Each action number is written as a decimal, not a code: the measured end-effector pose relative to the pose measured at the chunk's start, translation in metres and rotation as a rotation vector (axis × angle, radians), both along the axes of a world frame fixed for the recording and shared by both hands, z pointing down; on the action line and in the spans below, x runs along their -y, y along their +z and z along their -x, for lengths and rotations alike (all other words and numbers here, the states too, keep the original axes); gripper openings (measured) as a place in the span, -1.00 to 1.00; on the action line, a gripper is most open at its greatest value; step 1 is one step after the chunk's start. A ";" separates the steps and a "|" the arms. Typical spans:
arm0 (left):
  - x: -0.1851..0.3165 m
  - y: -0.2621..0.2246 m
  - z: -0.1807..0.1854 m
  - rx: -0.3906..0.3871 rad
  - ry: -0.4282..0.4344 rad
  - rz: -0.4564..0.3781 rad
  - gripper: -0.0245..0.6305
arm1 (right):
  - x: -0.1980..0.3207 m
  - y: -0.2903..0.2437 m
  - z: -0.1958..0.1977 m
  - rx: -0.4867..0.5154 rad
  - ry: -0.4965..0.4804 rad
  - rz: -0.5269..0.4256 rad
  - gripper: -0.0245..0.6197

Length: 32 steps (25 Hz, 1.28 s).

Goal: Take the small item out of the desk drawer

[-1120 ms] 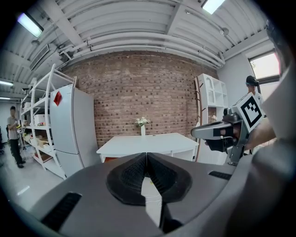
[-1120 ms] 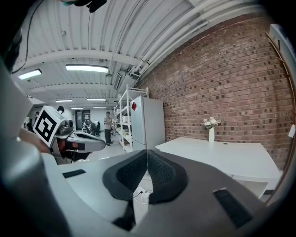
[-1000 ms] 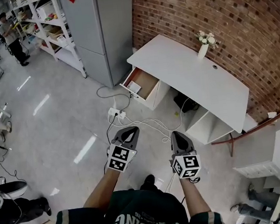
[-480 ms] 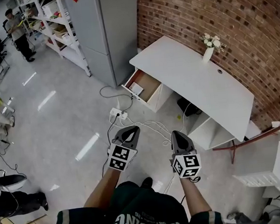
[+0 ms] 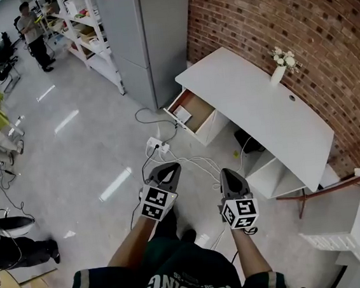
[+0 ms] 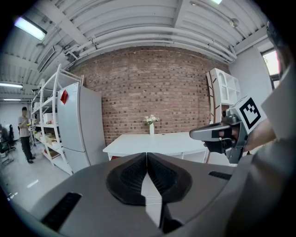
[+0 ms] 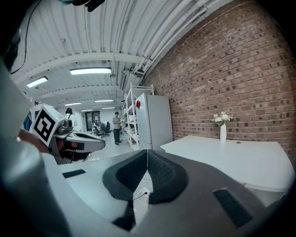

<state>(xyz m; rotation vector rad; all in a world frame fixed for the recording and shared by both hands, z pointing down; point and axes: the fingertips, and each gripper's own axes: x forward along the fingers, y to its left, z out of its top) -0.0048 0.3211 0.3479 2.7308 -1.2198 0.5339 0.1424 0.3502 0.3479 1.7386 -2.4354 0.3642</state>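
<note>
The white desk [image 5: 256, 110] stands against the brick wall, ahead and to the right in the head view. Its drawer [image 5: 194, 113] is pulled open at the left end, and a small white item [image 5: 182, 114] lies inside. My left gripper [image 5: 168, 167] and right gripper [image 5: 227, 173] hang side by side over the floor, well short of the desk. Both are shut and empty: in the left gripper view the pads [image 6: 147, 156] meet, and likewise in the right gripper view [image 7: 147, 153]. From the gripper views the desk top [image 6: 157, 142] [image 7: 231, 157] shows, but the drawer's inside is hidden.
A power strip with white cables [image 5: 157, 149] lies on the floor between me and the drawer. A grey fridge [image 5: 149, 34] and shelving [image 5: 85, 28] stand to the desk's left. A vase of flowers [image 5: 279, 70] is on the desk. A person [image 5: 30, 28] stands far back.
The desk and its open drawer have shifted right and down in the head view as I come closer. Both grippers keep their place in the view, still shut.
</note>
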 end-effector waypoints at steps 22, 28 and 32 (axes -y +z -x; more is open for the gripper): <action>0.153 0.024 0.030 -0.029 0.021 0.042 -0.87 | 0.152 0.012 0.041 -0.037 -0.008 0.046 -0.85; 0.193 0.032 0.046 -0.037 0.038 0.058 -0.87 | 0.187 0.017 0.058 -0.049 0.013 0.061 -0.85; 0.215 0.036 0.050 -0.042 0.054 0.064 -0.87 | 0.206 0.020 0.062 -0.052 0.030 0.068 -0.85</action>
